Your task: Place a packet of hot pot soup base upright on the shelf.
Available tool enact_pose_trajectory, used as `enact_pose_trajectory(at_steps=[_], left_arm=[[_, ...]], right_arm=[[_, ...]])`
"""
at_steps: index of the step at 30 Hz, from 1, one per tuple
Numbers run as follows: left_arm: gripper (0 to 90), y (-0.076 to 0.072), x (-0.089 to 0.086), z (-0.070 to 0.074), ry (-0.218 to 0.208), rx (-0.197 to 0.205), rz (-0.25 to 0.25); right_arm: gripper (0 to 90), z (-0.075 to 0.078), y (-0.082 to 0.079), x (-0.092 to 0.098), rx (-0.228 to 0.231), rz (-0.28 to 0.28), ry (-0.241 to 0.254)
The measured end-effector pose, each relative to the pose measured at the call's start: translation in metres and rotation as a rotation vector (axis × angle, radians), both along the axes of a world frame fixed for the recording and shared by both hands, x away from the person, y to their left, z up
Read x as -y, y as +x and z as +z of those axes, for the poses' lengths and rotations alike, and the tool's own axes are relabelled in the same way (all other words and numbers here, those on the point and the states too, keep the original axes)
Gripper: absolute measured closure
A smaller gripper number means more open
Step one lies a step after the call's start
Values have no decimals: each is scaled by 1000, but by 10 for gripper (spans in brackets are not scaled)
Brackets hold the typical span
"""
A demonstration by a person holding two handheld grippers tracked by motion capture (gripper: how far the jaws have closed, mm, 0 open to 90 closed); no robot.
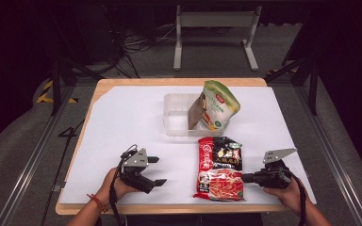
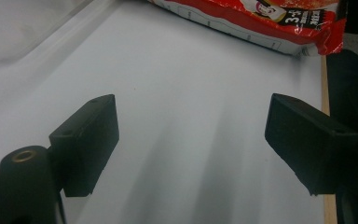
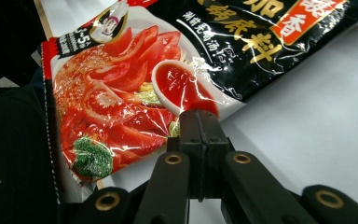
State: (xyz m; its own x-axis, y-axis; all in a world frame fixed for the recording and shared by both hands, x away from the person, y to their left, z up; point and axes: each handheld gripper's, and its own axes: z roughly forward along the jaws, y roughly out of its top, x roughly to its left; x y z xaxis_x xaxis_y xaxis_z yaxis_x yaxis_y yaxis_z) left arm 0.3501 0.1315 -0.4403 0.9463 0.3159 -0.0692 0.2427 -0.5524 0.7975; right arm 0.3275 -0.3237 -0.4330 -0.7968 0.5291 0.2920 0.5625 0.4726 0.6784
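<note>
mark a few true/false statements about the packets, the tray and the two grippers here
1. The right gripper has its jaws shut at the edge of the red and black packet. True.
2. The left gripper is clamped on a packet. False: its jaws stand open over bare white table.
3. The green and white pouch leans in the clear tray. True.
4. The red and black packet lies inside the tray. False: it lies flat on the table, nearer the person than the tray.
</note>
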Motion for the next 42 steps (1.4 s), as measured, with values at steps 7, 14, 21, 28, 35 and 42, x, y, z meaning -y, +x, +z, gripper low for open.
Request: enact_pose_trajectory(at_steps=[7, 14, 21, 28, 35, 42], left_arm=[[182, -2, 7, 0, 5, -10, -27], [183, -4, 13, 3, -4, -22, -53], [177, -8, 25, 8, -16, -46, -99], [159, -11, 43, 4, 23, -84, -169], [136, -17, 61, 5, 42, -94, -209], [143, -18, 80, 0, 85, -84, -232]], right_arm=[[900, 0, -3, -16, 12, 23, 7], [856, 1, -3, -19, 16, 34, 10], [647, 16, 11, -7, 78, -62, 26], [387, 30, 55, -4, 113, -212, 45], [309, 14, 94, -17, 41, -227, 34], [314, 5, 107, -23, -2, -236, 27]])
